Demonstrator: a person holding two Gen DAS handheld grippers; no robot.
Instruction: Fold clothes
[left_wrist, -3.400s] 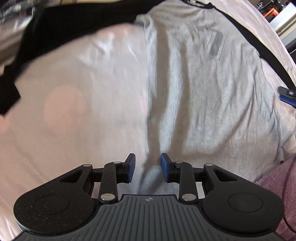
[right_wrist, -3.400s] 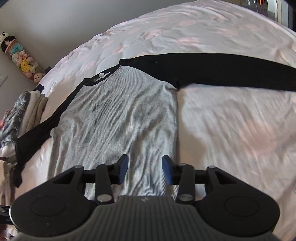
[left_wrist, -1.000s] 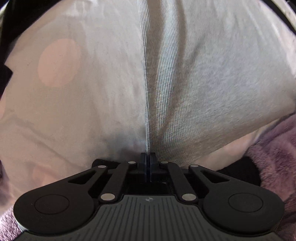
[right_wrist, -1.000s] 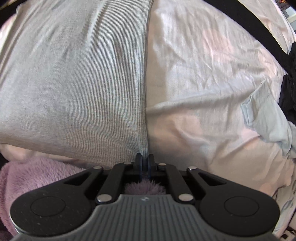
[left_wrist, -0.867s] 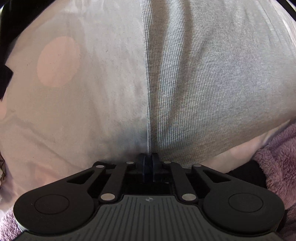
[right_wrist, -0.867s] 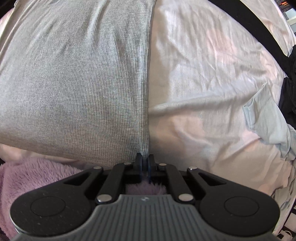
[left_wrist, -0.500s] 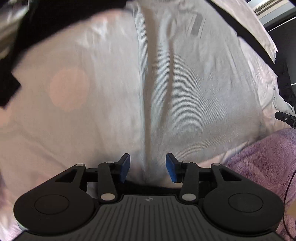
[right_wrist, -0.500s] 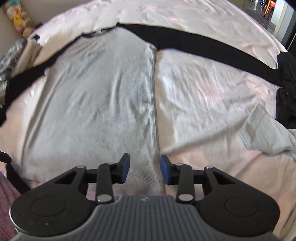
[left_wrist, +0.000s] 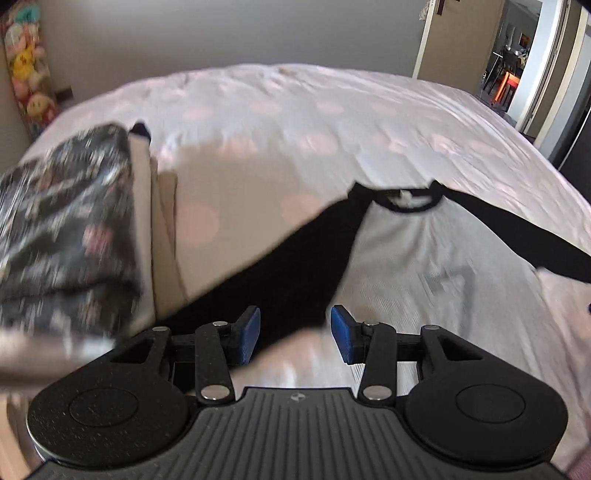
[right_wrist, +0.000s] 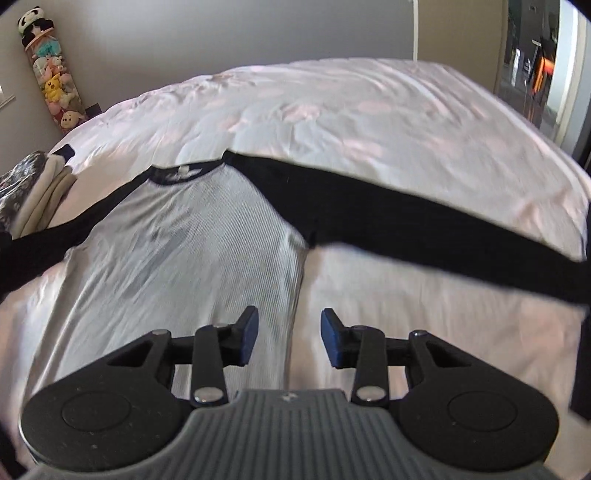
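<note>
Wrist views over a bed (right_wrist: 332, 122), both grippers raised above the garment. The shirt (right_wrist: 192, 251), grey in the body with black sleeves and collar, lies flat and face up on the bed, collar away from us. The left sleeve (left_wrist: 280, 273) runs out towards a stack of clothes (left_wrist: 70, 229) at the bed's left edge; the right sleeve (right_wrist: 424, 225) stretches straight across the cover to the right. We see the left gripper (left_wrist: 294, 334) with fingers spread and nothing between them, the left sleeve lying below the gap. The right gripper (right_wrist: 289, 338) likewise has its fingers apart and empty, poised over the shirt's right side seam.

We judge the spreading step to be finished and the folding proper about to start. The next move probably calls for each gripper to descend on its own sleeve, pinch the black cloth near the cuff or shoulder, and carry it inward across the grey body. The thin cloth may drag the cover up with it, so a shallow pinch seems wise.
</note>
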